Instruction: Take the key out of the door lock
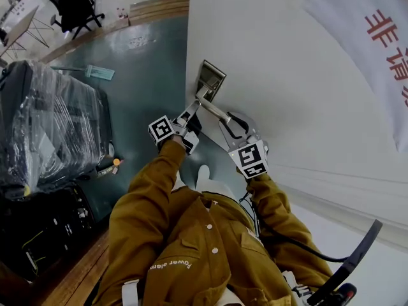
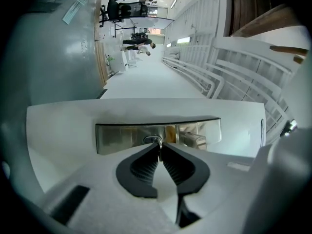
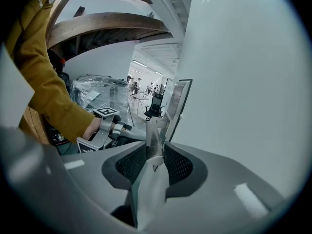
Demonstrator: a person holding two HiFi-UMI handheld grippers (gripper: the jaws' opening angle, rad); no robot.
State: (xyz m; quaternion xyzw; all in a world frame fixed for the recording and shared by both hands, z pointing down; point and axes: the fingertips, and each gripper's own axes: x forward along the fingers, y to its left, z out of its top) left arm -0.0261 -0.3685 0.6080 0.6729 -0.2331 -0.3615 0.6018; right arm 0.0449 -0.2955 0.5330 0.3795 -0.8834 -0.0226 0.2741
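Observation:
On the white door (image 1: 287, 75) sits a metal lock plate (image 1: 210, 80) with a lever handle (image 1: 217, 110). In the left gripper view the lock plate (image 2: 122, 136) spans the frame, and a thin metal key (image 2: 159, 149) sticks out of its keyhole. My left gripper (image 2: 159, 152) is shut on that key, its tips pinching the flat head. In the head view the left gripper (image 1: 193, 109) reaches the plate from the left. My right gripper (image 1: 228, 123) is shut on the lever handle (image 3: 152, 145), which runs up between its pads.
A plastic-wrapped machine (image 1: 54, 126) stands on the left of the green floor (image 1: 150, 62). An office chair (image 1: 73, 5) is far back. A white banner with red characters (image 1: 382, 37) hangs on the door at upper right. The person's brown sleeves fill the bottom.

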